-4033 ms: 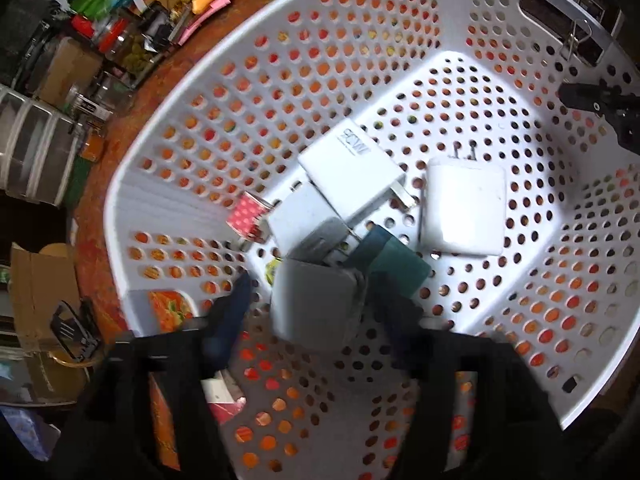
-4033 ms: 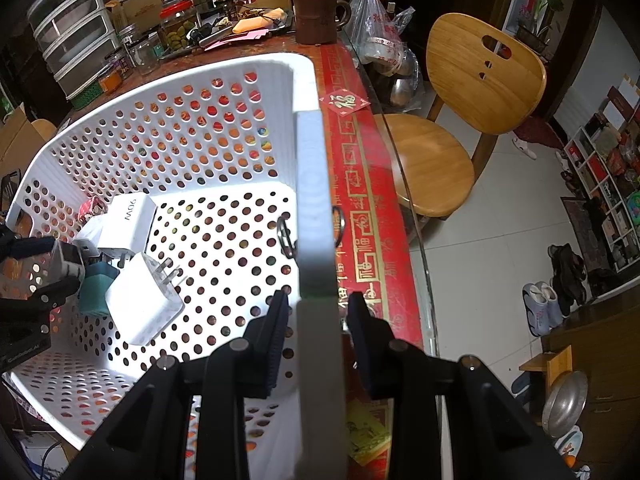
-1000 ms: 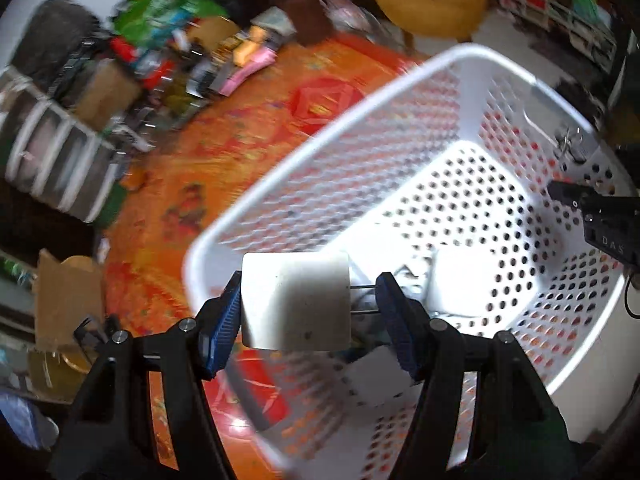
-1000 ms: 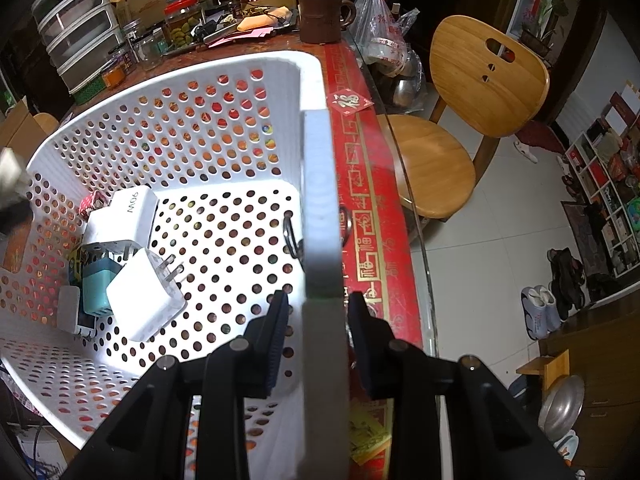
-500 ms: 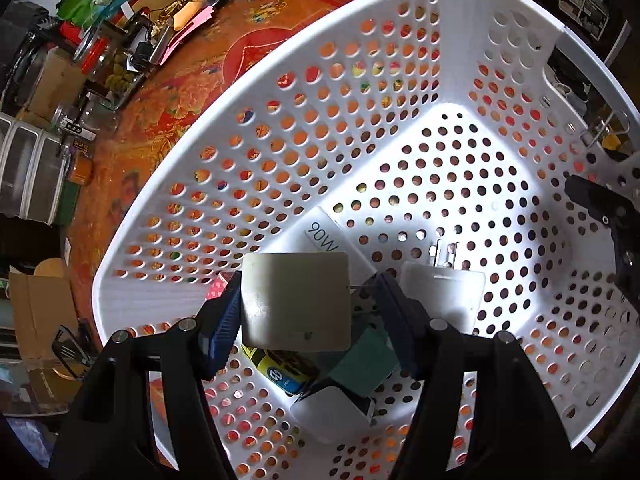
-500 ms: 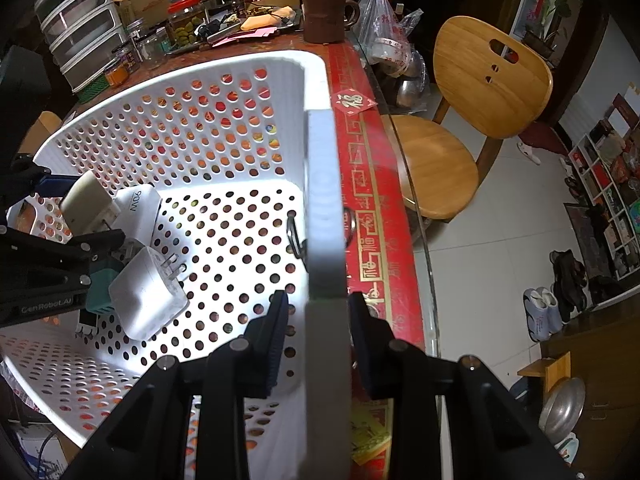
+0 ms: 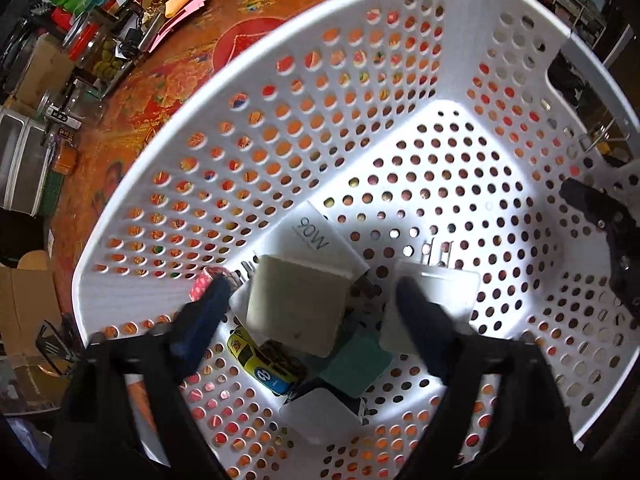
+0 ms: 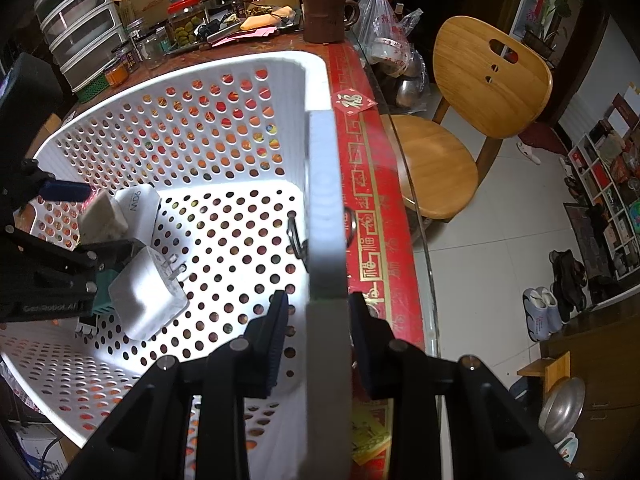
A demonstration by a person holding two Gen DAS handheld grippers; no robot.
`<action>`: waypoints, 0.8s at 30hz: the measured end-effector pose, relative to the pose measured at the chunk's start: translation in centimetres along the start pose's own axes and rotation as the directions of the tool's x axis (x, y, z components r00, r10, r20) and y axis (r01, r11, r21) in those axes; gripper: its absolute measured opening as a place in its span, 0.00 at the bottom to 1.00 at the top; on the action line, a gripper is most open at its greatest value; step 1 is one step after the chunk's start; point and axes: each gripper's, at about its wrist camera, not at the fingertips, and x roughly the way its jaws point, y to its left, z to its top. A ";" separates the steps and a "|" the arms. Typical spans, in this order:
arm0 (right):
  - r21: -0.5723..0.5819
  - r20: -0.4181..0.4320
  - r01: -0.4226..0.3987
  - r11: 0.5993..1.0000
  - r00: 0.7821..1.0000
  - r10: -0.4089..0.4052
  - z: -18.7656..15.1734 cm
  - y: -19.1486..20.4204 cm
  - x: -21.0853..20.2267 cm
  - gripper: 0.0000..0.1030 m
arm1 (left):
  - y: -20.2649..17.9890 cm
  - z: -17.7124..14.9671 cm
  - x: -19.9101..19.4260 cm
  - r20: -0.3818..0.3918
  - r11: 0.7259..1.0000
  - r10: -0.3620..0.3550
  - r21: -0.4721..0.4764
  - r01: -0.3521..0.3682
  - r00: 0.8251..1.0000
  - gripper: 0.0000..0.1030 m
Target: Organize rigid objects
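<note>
A white perforated basket (image 7: 304, 64) holds several chargers. My left gripper (image 7: 308, 300) is open over the pile, and a square off-white charger (image 7: 296, 308) sits between its spread fingers, free of them. Under it lie a white 90W charger (image 7: 316, 236), a white plug adapter (image 7: 436, 292), a teal block (image 7: 356, 364), a yellow toy car (image 7: 260, 356) and another white block (image 7: 320, 412). My right gripper (image 8: 316, 320) is shut on the basket's rim (image 8: 324, 208). In the right wrist view the left gripper (image 8: 60, 232) shows beside the off-white charger (image 8: 102, 216).
The basket stands on a red and orange patterned table (image 7: 168, 68). Jars, boxes and drawers (image 8: 80, 32) crowd the table's far side, with a brown mug (image 8: 324, 16). A wooden chair (image 8: 464, 120) stands right of the table over a tiled floor.
My left gripper carried the off-white charger from outside the basket down over the pile, then opened its fingers and let it go. My right gripper has stayed clamped on the rim.
</note>
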 end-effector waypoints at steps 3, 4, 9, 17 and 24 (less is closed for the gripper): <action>-0.001 0.000 0.001 1.000 1.000 -0.001 0.1 0.0 0.0 0.28 | 0.6 -0.1 -0.5 0.015 1.000 -0.017 -0.018 0.017 1.000 0.94; 0.000 -0.001 0.001 1.000 1.000 -0.001 0.1 0.0 0.0 0.28 | 0.7 -0.1 -0.6 0.018 1.000 -0.018 -0.020 0.018 1.000 0.96; -0.002 0.000 0.013 1.000 1.000 -0.013 0.1 0.1 0.0 0.28 | 1.6 -0.5 -1.3 0.042 0.998 -0.028 -0.051 0.030 0.999 0.97; 0.000 -0.005 0.002 1.000 1.000 -0.002 0.1 0.4 0.1 0.40 | 4.0 -5.0 -8.0 0.282 0.989 -0.003 -0.141 0.045 0.959 0.98; 0.034 0.201 0.014 0.999 0.979 -0.021 -2.0 0.8 -5.7 0.69 | 6.2 -14.4 -14.1 0.564 0.962 0.121 -0.271 0.044 0.817 0.99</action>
